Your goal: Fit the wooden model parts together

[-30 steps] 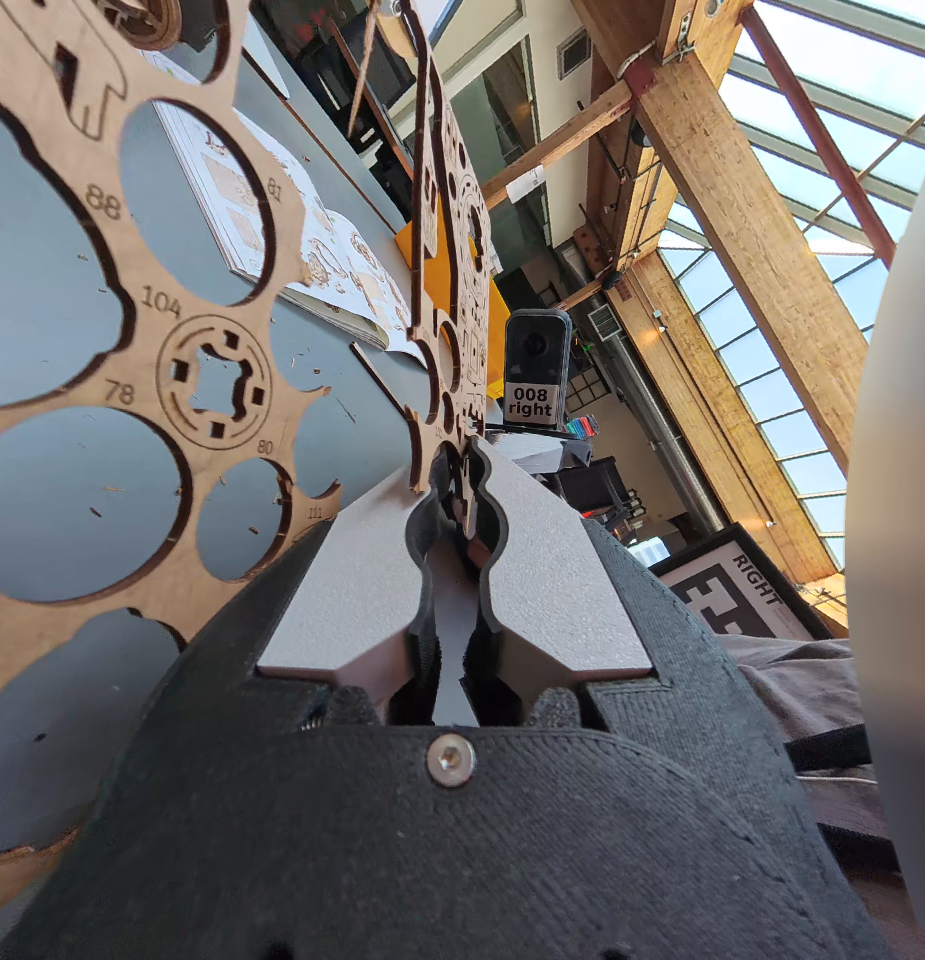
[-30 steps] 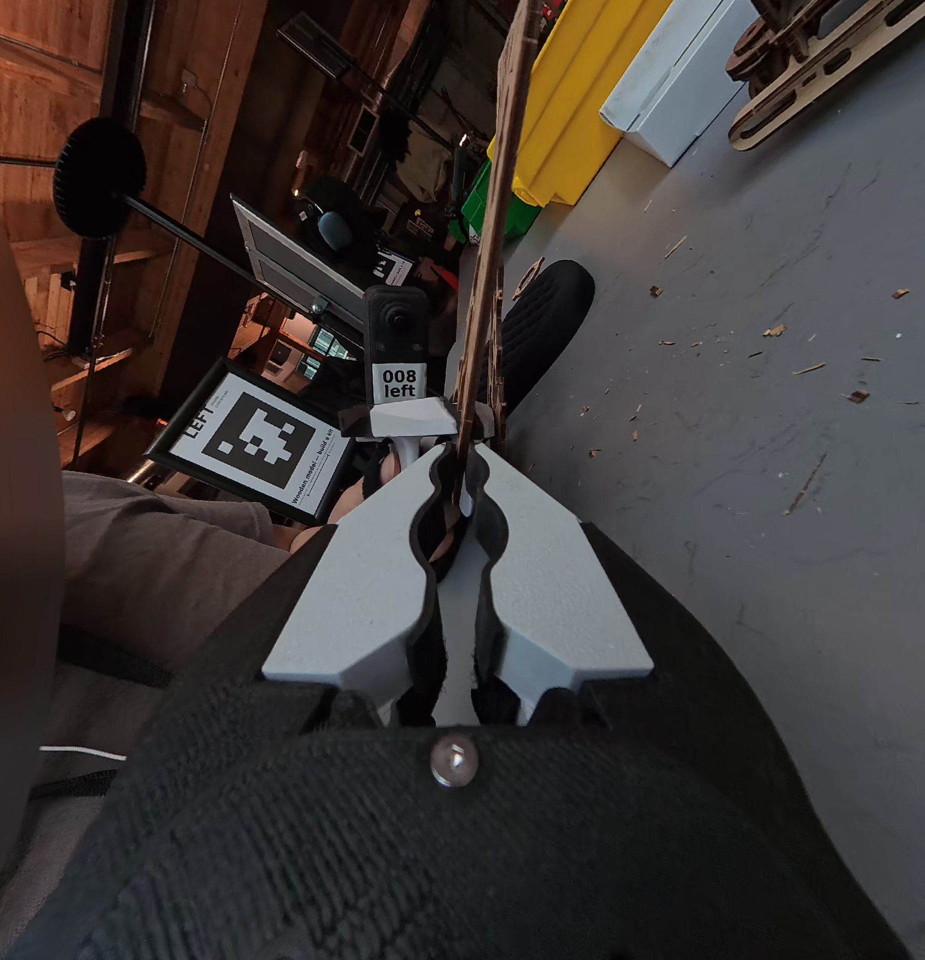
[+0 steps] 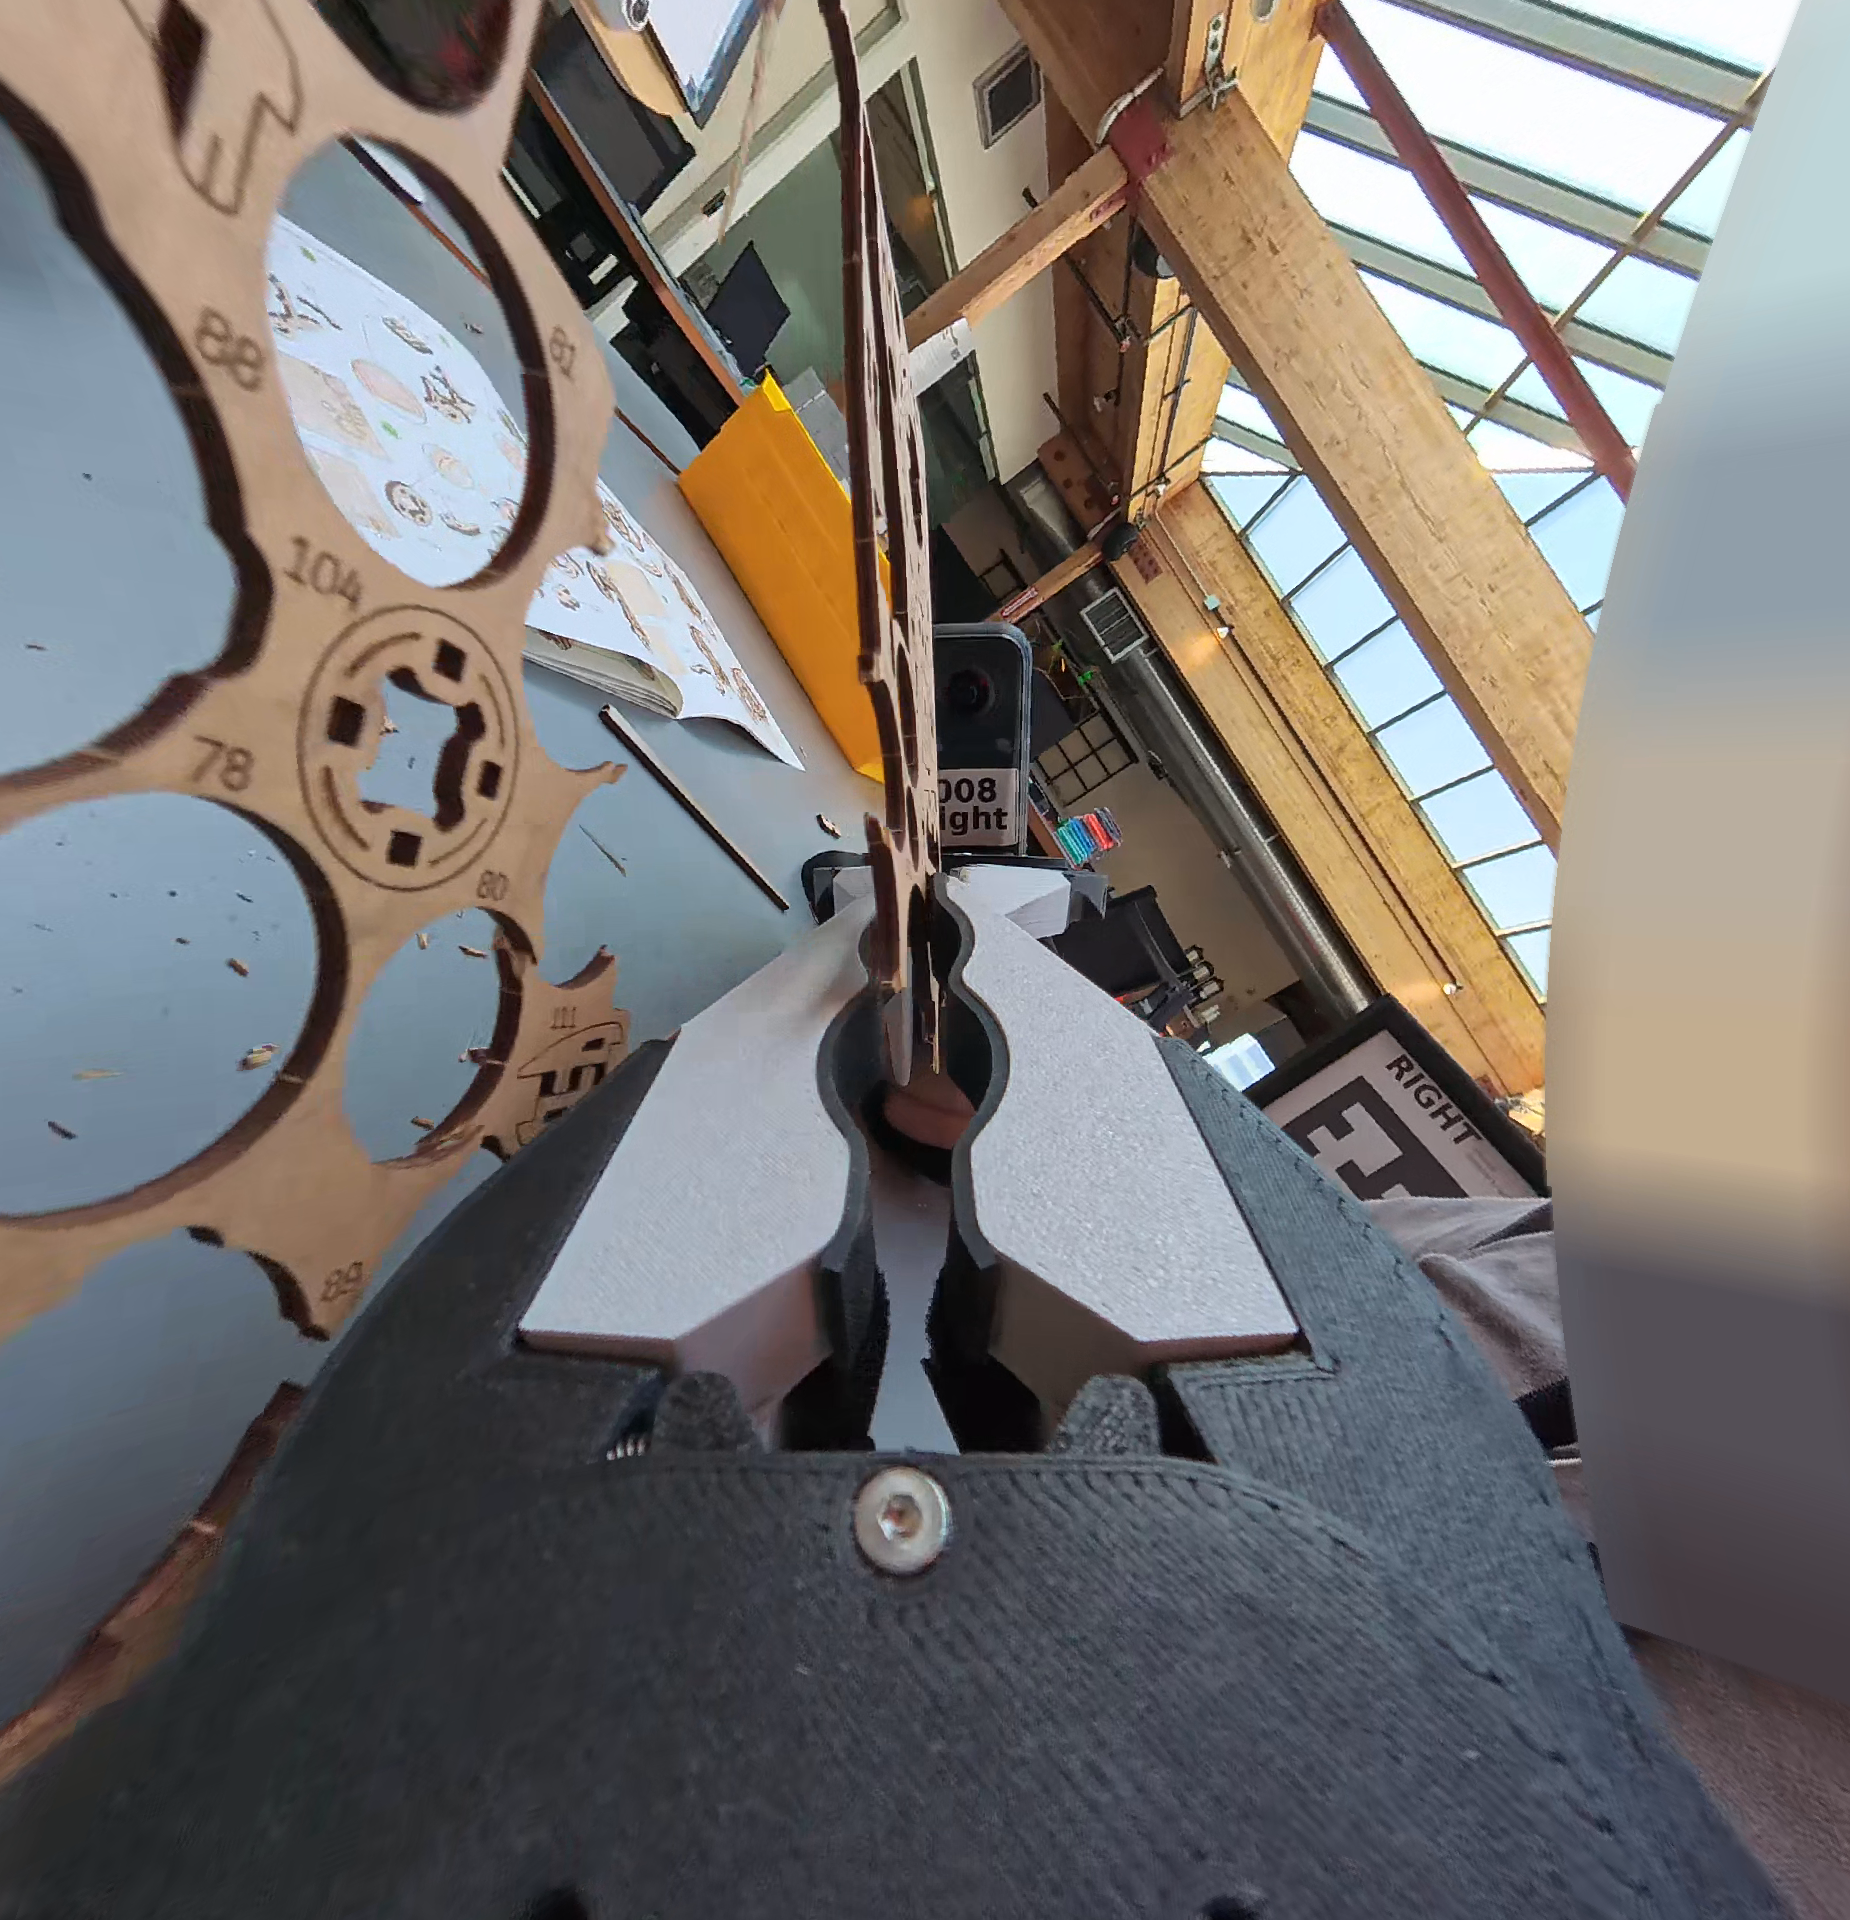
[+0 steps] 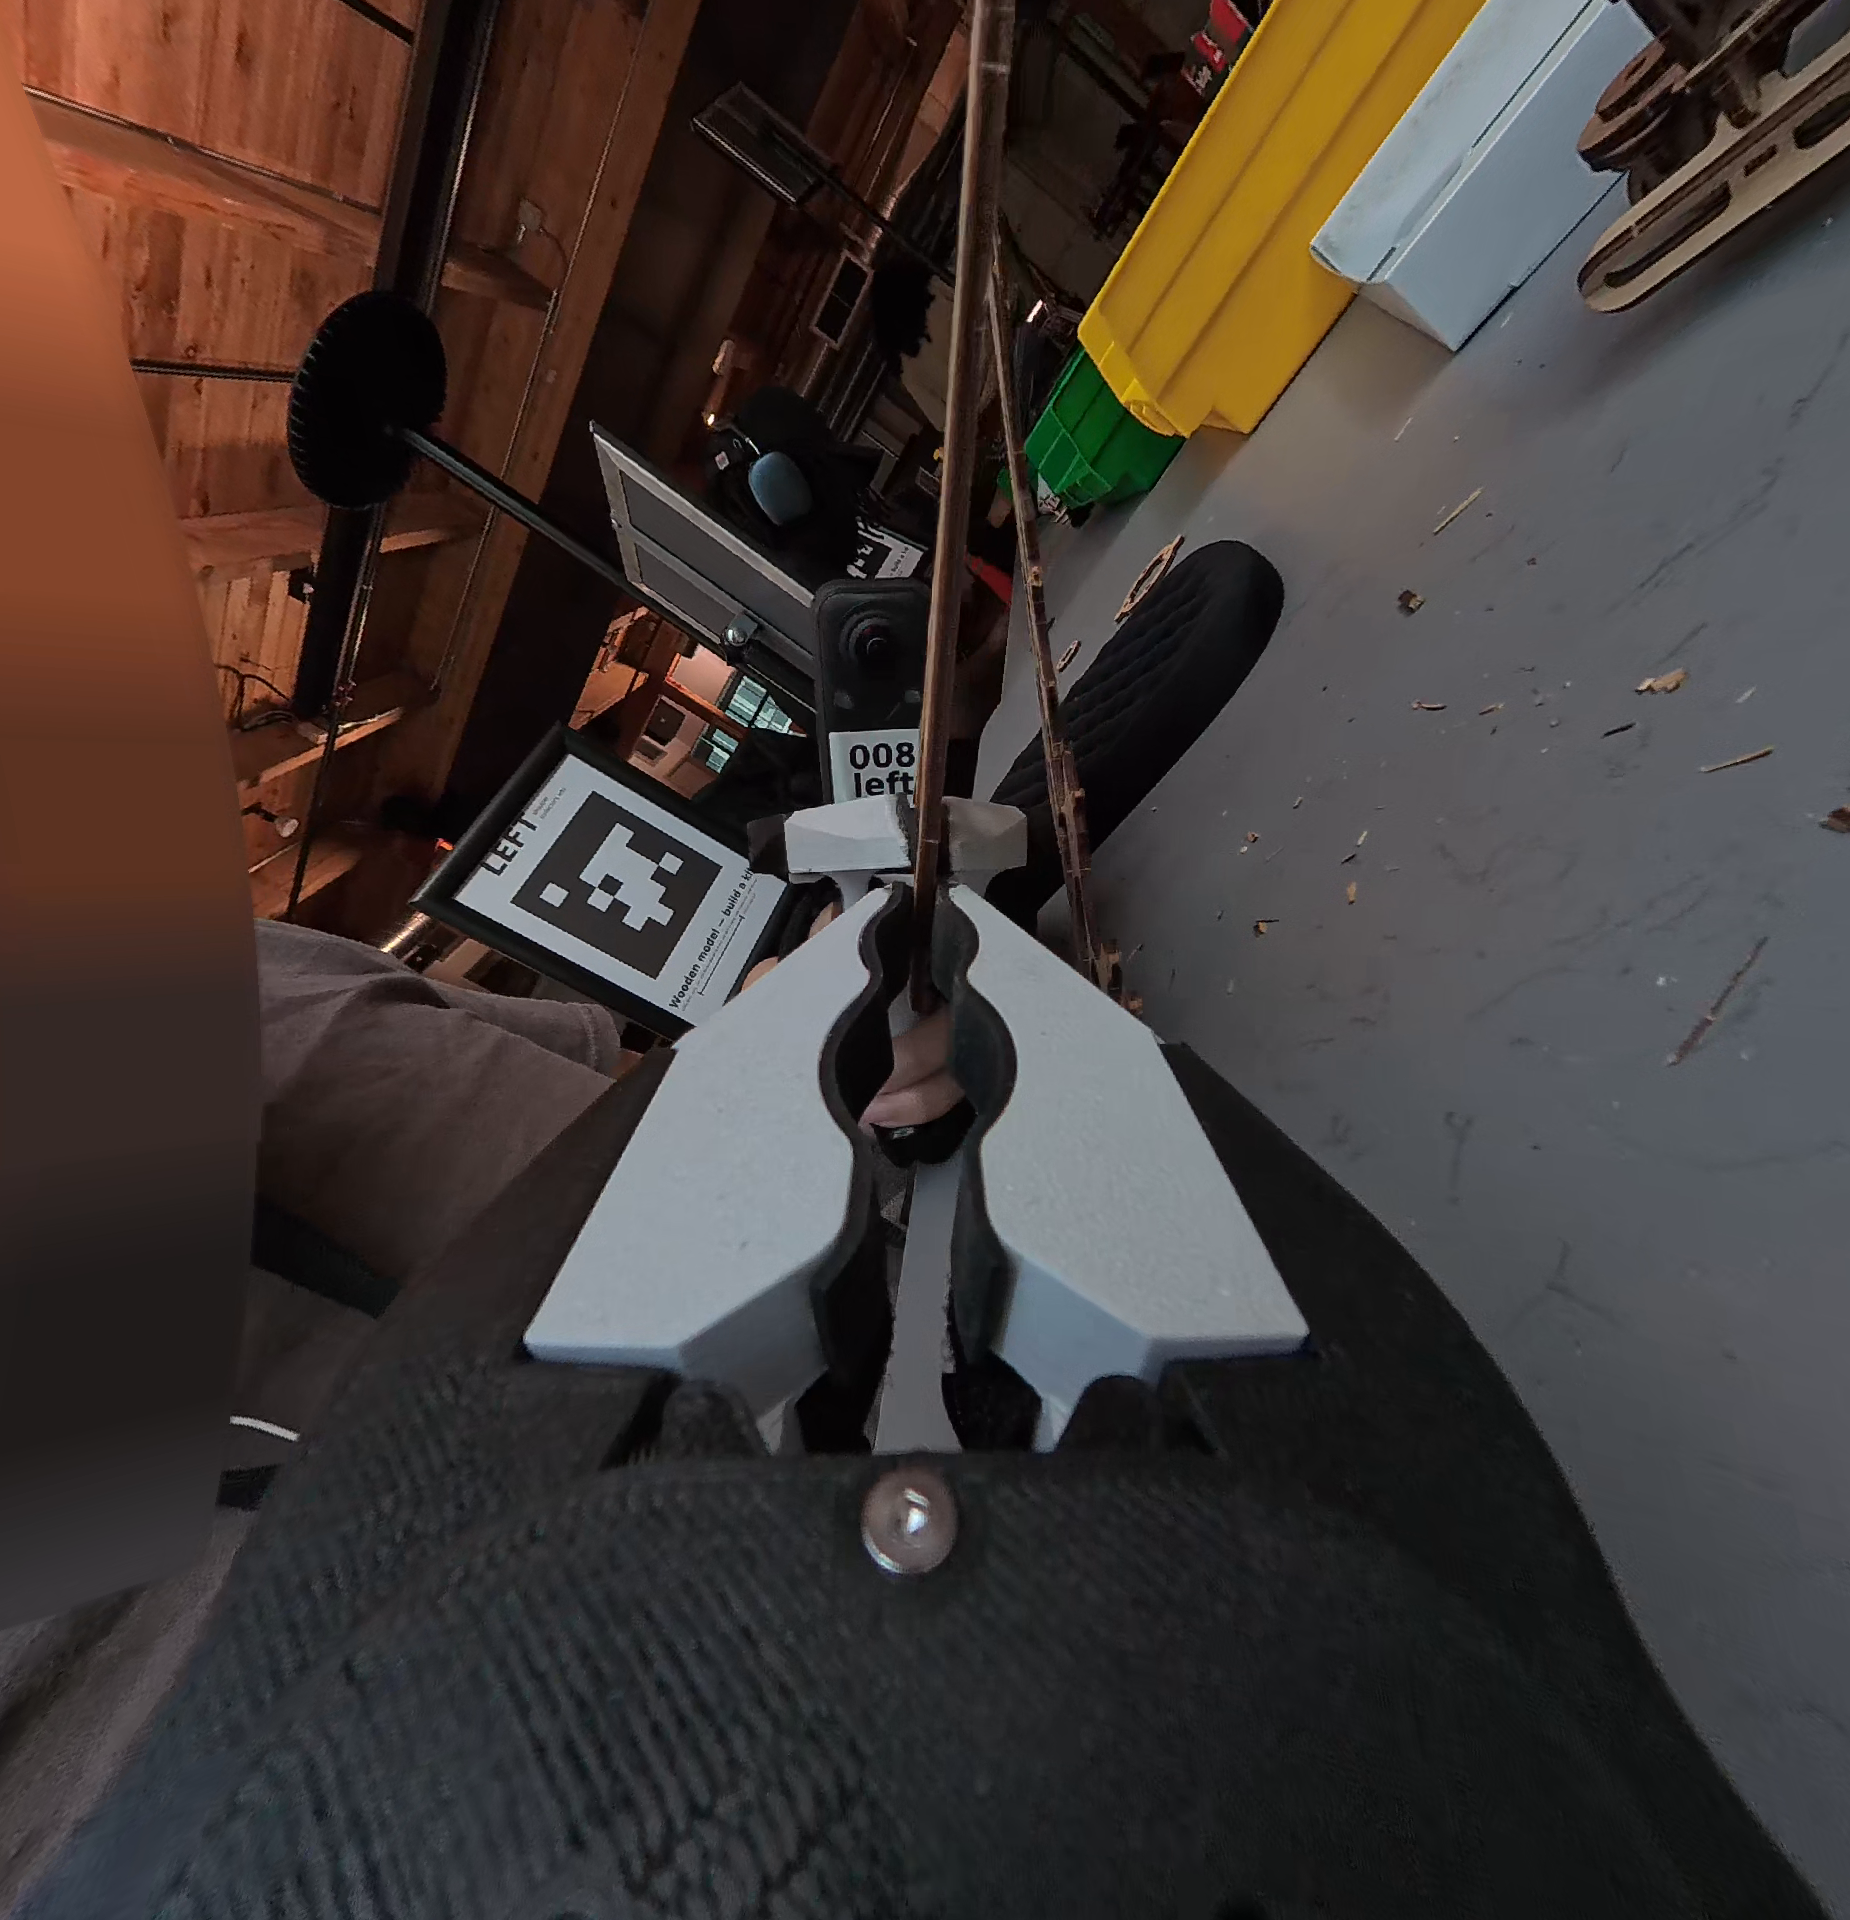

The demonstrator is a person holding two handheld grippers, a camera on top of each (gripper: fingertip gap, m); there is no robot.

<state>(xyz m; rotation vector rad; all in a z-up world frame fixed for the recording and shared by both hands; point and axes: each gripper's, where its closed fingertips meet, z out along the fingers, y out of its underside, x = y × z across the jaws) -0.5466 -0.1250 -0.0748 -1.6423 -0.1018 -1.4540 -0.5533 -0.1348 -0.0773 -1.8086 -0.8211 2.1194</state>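
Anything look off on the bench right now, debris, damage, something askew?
Nothing damaged that I can see. Wood chips and splinters litter the grey table. Both grippers, left and right, pinch the same thin wooden sheet edge-on. A second punched-out sheet lies alongside.

Setting: workshop or maker space. Evidence: heavy timber beams (image 3: pixel 1347 416) under a sloped skylight roof (image 3: pixel 1503 644); grey worktop (image 4: pixel 1523 935) strewn with wood chips (image 4: pixel 1659 683); stacked yellow bin (image 4: pixel 1243 260) and green bin (image 4: pixel 1087 436); laser-cut plywood sheet (image 3: pixel 277 644); open instruction booklet (image 3: pixel 630 603).
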